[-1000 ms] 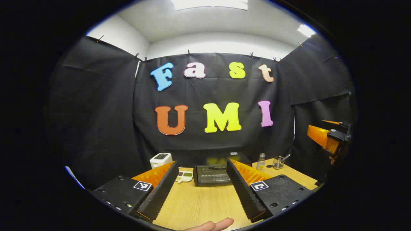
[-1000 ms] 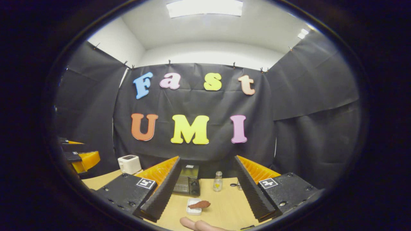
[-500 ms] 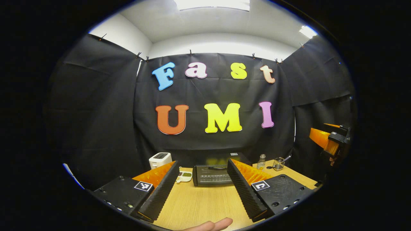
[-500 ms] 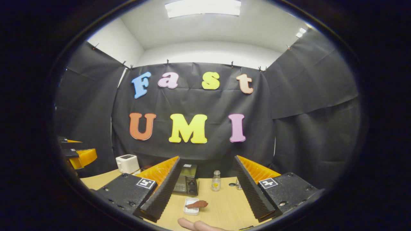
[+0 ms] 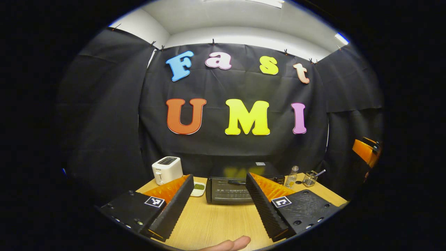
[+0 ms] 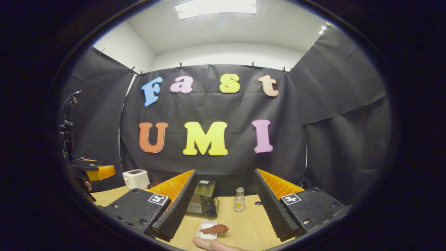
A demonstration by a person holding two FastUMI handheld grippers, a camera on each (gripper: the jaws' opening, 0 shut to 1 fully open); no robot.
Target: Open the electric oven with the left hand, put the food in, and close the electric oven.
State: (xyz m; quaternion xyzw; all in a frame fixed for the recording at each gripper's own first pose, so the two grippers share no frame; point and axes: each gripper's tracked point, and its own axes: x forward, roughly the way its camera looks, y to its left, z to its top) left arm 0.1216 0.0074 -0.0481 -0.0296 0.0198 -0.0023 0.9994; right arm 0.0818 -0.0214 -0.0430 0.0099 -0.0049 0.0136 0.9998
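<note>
A pale wooden bench (image 5: 216, 223) spans the bottom of both views. On it, toward the black cloth wall, stands the electric oven (image 5: 230, 186), a dark box with its door closed and the handle running across the top of the door; in the left gripper view it sits straight ahead between the two fingers, and in the right gripper view it shows partly hidden behind the left-side finger. The left tongs (image 5: 217, 205) are held above the bench with the fingers spread wide and nothing between them. The right tongs (image 6: 223, 209) are likewise spread wide and hold nothing. A white toaster (image 5: 167, 169) stands at the back left of the bench, well apart from the oven. The food (image 6: 215, 229), a reddish-brown piece, lies on a small white tray (image 6: 205, 235) on the bench near the front, between the fingers of the right tongs. A small clear bottle (image 6: 239, 204) stands just right of the oven, with a glass holder (image 5: 309, 178) beyond it, and a small white dish (image 5: 198, 189) of something green lies left of the oven.
</note>
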